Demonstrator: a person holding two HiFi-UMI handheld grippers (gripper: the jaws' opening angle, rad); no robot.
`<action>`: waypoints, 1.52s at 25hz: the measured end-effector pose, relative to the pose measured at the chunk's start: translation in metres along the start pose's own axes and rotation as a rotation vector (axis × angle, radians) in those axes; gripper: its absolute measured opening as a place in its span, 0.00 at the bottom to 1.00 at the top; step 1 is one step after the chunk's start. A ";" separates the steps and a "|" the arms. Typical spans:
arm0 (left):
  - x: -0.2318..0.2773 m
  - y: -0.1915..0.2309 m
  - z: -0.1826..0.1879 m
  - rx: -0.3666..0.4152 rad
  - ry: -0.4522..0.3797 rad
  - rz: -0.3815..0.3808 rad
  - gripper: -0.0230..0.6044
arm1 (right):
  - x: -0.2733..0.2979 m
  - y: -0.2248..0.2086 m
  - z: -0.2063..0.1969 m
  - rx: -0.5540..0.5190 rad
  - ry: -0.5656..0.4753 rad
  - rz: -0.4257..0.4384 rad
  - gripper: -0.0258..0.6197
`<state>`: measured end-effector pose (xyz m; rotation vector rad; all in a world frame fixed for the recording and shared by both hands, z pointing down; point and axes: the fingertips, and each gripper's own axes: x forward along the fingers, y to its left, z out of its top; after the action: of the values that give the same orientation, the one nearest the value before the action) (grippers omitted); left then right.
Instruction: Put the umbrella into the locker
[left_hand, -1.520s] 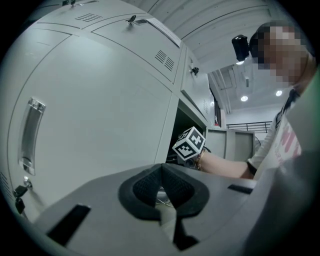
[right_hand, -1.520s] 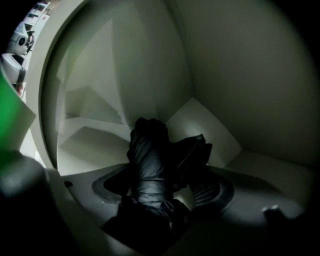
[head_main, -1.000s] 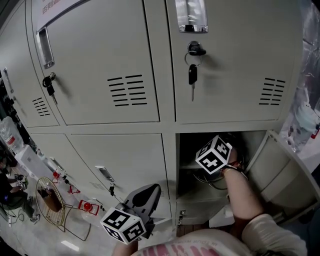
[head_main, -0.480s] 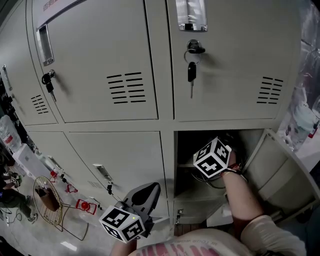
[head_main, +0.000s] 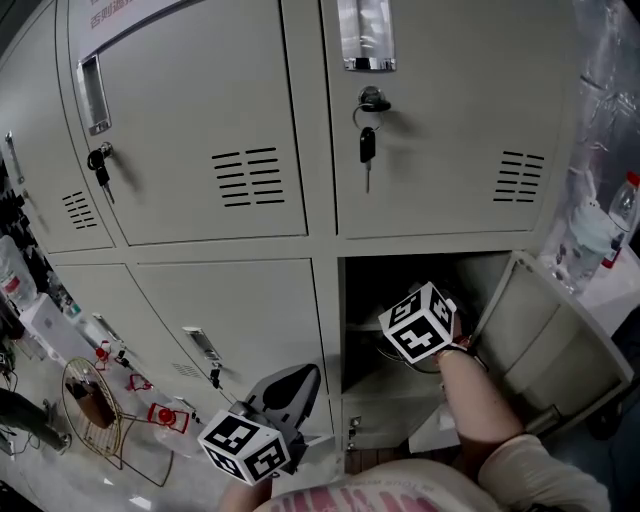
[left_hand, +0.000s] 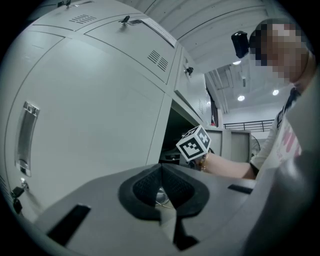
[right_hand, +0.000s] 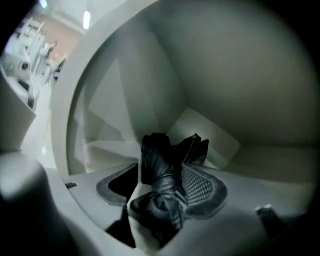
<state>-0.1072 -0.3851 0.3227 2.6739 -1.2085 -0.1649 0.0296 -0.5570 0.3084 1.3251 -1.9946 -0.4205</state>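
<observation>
Right gripper view
Right tongs (right_hand: 160, 169): fairly wide and lately closing. The umbrella was found between the jaws, against the right pad, with a dark gap at the left pad. No firm pinch was made out.
Umbrella (right_hand: 162, 187): black and folded, already inside the open compartment, tip towards the back corner. Whether it rested on the floor could not be told.
Step in hand: judged to be the placing. The umbrella should be settled well behind the sill. The jaws should be spread clear of the strap before being drawn straight out, lest the fabric be dragged back.

Left gripper view
Left tongs (left_hand: 161, 169): pads closed together, nothing gripped, held level beside the cabinet front.

Head view
Locker (head_main: 383, 392): lower right compartment, door (head_main: 545, 330) swung wide to the right.
Marker cube (head_main: 418, 322): seen at the compartment mouth, with the jaws beyond it hidden.
Other lockers: shut, with keys (head_main: 367, 145) left hanging in two locks. Their contents were not seen.
</observation>
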 end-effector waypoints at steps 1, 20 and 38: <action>-0.001 -0.002 0.000 0.000 -0.003 -0.002 0.04 | -0.003 0.001 -0.001 0.032 -0.008 0.014 0.48; -0.026 -0.051 -0.018 -0.035 -0.020 -0.073 0.04 | -0.081 0.060 -0.046 0.553 -0.119 0.143 0.42; -0.028 -0.087 -0.018 -0.013 -0.100 0.001 0.04 | -0.179 0.100 -0.073 0.805 -0.173 0.183 0.22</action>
<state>-0.0588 -0.3056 0.3206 2.6829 -1.2329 -0.3091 0.0557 -0.3462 0.3549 1.5674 -2.5308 0.4232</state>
